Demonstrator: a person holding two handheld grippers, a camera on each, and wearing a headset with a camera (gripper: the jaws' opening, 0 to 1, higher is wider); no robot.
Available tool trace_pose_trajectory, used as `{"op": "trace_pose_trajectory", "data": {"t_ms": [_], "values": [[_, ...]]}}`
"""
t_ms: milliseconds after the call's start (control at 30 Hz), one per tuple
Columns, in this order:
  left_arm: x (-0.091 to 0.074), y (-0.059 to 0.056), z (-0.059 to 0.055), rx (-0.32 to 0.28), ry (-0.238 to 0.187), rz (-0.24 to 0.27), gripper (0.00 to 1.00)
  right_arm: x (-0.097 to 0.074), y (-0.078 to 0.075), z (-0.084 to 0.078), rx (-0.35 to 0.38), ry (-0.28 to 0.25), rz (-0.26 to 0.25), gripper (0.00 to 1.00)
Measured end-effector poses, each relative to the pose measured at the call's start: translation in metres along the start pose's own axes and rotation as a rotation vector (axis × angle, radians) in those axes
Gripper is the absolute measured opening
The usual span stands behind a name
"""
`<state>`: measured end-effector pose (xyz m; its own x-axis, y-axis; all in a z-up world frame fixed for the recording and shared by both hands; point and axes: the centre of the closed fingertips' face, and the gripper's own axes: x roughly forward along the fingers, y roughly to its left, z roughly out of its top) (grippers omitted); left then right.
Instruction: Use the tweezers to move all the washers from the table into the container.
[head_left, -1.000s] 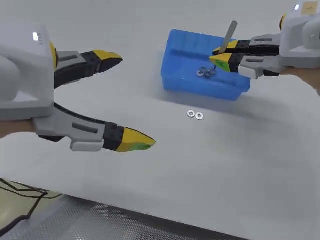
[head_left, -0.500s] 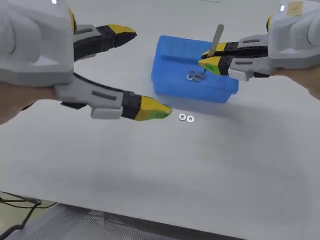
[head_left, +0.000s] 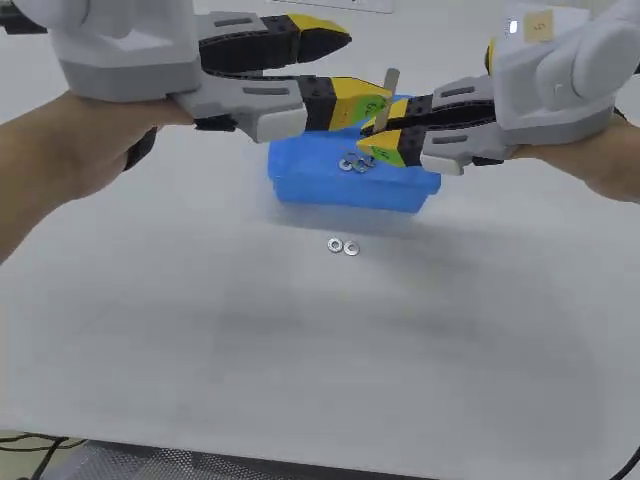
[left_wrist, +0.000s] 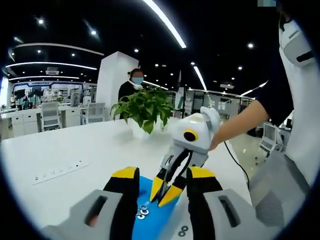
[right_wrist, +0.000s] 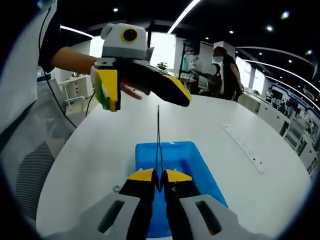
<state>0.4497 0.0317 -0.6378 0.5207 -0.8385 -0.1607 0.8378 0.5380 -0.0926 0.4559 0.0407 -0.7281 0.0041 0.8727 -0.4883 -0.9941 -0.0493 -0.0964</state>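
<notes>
The tweezers (head_left: 389, 86) are clamped between the closed jaws of the right gripper (head_left: 378, 148). Their flat metal end sticks up above the jaws, and their thin end points down over the blue plastic container (head_left: 330, 188). In the right gripper view the tweezers show as one thin dark line that rises from between the two yellow jaw tips, over the blue container. A small group of metal washers (head_left: 354, 163) lies inside the container, just beside the right gripper's tips. Two more washers (head_left: 342, 246) lie flat on the white table (head_left: 450, 330), side by side and very close together, near the front wall of the container. The left gripper (head_left: 365, 72) hovers over the far side of the container, released, with its jaws wide apart. Its lower yellow tip is very near the tweezers. A green sticker (head_left: 372, 100) on this tip and a tan label (head_left: 540, 23) on top of the right gripper carry marks too small to read. In the left gripper view a potted green plant (left_wrist: 144, 109) stands farther back.
</notes>
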Motion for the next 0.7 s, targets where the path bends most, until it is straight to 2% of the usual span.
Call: {"op": "trace_pose_trajectory", "data": {"t_ms": [33, 67, 100, 200, 300, 433, 567, 700], "values": [[0.003, -0.009, 0.001, -0.022, -0.003, -0.048, 0.41, 0.000, 0.002, 0.001, -0.005, 0.001, 0.008, 0.07], [0.005, -0.012, 0.002, -0.044, -0.012, -0.074, 0.39, -0.001, 0.003, 0.000, -0.009, 0.004, 0.012, 0.07], [0.007, -0.012, 0.003, -0.040, -0.015, -0.085, 0.36, 0.000, 0.006, 0.000, -0.010, 0.007, 0.025, 0.07], [0.013, -0.015, -0.006, 0.005, 0.037, -0.127, 0.25, 0.000, 0.011, 0.000, -0.021, 0.010, 0.046, 0.07], [0.016, -0.020, -0.011, 0.003, 0.060, -0.172, 0.24, 0.000, 0.015, 0.001, -0.029, 0.015, 0.063, 0.07], [0.018, -0.021, -0.011, 0.021, 0.066, -0.189, 0.16, 0.001, 0.019, 0.002, -0.036, 0.015, 0.078, 0.07], [0.016, -0.020, -0.008, 0.012, 0.052, -0.203, 0.10, 0.002, 0.020, 0.004, -0.039, 0.015, 0.085, 0.08], [0.012, -0.028, -0.010, 0.026, 0.063, -0.241, 0.07, 0.004, 0.022, 0.006, -0.049, 0.014, 0.094, 0.08]]}}
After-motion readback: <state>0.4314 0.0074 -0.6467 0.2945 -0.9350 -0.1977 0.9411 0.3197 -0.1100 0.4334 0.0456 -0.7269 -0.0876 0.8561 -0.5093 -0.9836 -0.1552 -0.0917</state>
